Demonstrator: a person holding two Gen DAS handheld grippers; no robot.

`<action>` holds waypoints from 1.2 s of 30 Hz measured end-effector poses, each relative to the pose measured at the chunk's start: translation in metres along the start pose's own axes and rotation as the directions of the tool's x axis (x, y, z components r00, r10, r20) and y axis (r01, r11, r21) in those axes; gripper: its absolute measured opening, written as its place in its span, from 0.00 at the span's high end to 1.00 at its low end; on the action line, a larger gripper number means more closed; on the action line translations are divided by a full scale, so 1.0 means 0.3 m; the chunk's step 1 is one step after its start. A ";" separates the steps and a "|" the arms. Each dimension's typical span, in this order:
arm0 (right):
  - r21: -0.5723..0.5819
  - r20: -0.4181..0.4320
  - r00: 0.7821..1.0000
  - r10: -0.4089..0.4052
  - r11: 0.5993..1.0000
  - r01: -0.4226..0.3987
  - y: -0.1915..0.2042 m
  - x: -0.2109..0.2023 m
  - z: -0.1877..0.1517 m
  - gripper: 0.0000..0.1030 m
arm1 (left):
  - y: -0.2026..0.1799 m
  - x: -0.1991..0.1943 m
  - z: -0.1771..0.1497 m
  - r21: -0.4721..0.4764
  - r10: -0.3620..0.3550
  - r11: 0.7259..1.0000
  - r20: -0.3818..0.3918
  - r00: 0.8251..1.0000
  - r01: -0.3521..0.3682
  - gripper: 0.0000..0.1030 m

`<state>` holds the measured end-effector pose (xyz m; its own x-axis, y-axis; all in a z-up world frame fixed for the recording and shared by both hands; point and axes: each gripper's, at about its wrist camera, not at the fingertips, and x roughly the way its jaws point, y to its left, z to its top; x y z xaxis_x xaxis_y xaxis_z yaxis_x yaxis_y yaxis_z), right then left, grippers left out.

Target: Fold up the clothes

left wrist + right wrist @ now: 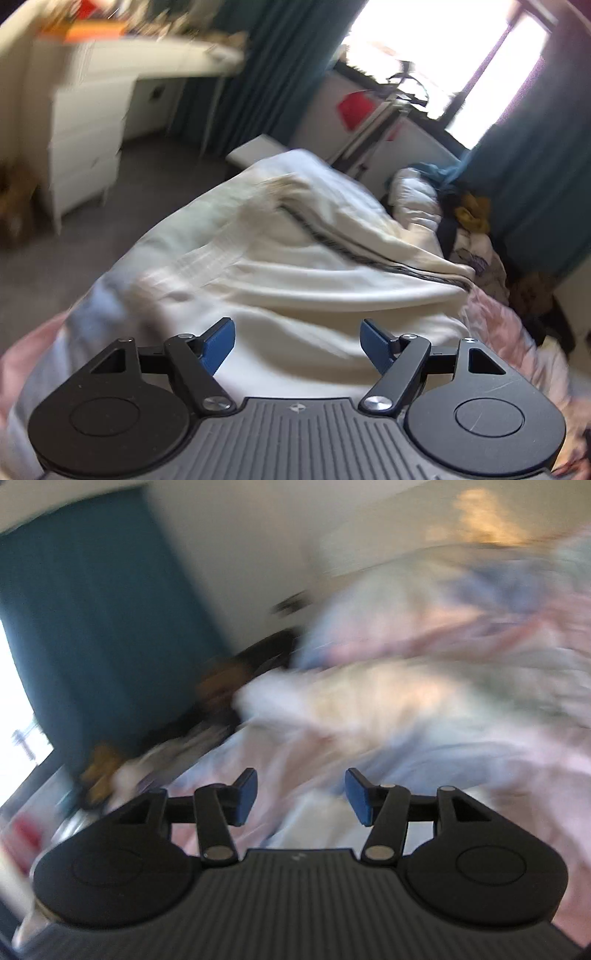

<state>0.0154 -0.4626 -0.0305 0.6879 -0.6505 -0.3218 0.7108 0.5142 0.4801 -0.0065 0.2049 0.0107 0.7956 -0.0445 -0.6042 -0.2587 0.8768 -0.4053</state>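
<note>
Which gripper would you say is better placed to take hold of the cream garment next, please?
Probably the left gripper: its open fingers sit directly over the cream garment. The right gripper, also open, faces pink bedding.

Right tongs (300,796) gape above blurred, seemingly pink bedding (480,775).

Right wrist view heavily motion-blurred — bedding (424,709) smears into pale streaks. Clothes pile (469,218) by the curtain — individual items indistinguishable.
</note>
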 end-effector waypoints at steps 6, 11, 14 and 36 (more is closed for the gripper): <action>-0.146 -0.137 0.957 0.255 0.951 -0.274 0.170 -0.095 -0.080 0.45 | -0.284 0.111 -0.068 0.181 -0.076 0.981 0.003 0.997 0.074 0.25; -0.233 -0.234 0.892 0.387 0.869 -0.438 0.281 -0.181 -0.148 0.45 | -0.480 0.230 -0.129 0.302 -0.136 0.944 -0.009 0.991 0.133 0.25; -0.286 -0.280 0.860 0.426 0.818 -0.499 0.343 -0.219 -0.191 0.45 | -0.573 0.304 -0.169 0.394 -0.150 0.909 -0.003 0.989 0.139 0.24; -0.413 -0.390 0.737 0.552 0.611 -0.675 0.573 -0.284 -0.431 0.46 | -0.560 0.543 -0.286 0.449 -0.155 0.884 0.011 0.988 0.134 0.20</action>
<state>0.0978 -0.2466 -0.0260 0.9565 0.0219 -0.2908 0.0301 0.9844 0.1731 0.1195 0.0093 -0.0787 0.8323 -0.1746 -0.5261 0.1236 0.9836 -0.1310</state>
